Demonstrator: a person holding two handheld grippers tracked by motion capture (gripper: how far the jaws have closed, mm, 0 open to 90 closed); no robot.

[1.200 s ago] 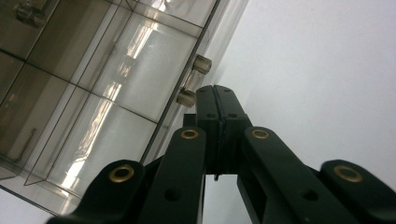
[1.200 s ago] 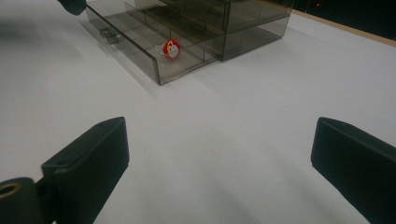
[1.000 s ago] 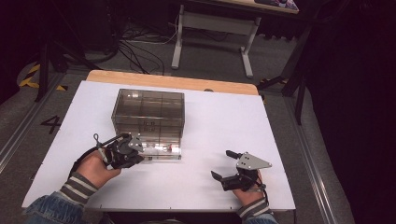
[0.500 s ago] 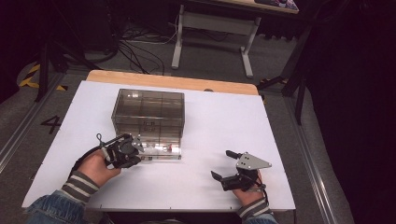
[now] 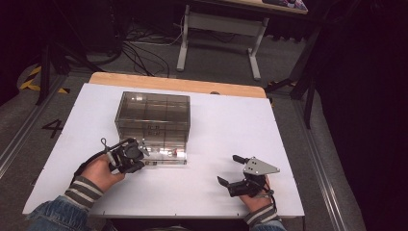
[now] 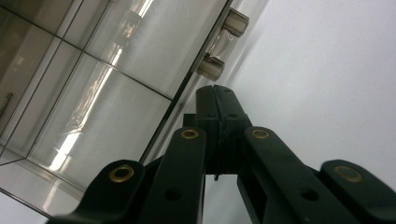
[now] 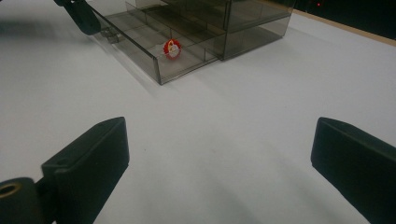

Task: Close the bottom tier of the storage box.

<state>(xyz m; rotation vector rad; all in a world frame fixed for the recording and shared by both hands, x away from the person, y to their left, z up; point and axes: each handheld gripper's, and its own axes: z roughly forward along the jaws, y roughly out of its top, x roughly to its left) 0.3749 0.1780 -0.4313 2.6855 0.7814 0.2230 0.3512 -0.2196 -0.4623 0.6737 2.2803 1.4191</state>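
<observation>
We see a smoke-grey transparent plastic drawer cabinet [image 5: 153, 122] standing on the white-topped bench [image 5: 226, 125], towards its left half and well back from the near edge. Its bottom drawer [image 7: 154, 44] is pulled part-way out towards us, and in the right gripper view a small round red-and-white object [image 7: 172, 48] lies in one of that drawer's compartments, close behind the front wall. The left tool [image 5: 139, 156] sits at the front of that drawer in the high view, held low over the bench by our left hand [image 5: 99, 172], whose striped cuff and denim sleeve come in from the bottom edge. In the left gripper view its two black jaws are pressed flat together, tip against tip, with nothing between them, and they point at the drawer's front wall just below its clear tubular handle [image 6: 222, 46]; we cannot tell whether the tips touch the wall or the handle. The right tool [image 5: 230, 171] rests near the front right of the bench, well apart from the cabinet, in our right hand [image 5: 256, 199]. Its jaws stand wide apart and hold nothing, with bare white benchtop between them in the right gripper view, and they face across the bench towards the open drawer.
</observation>
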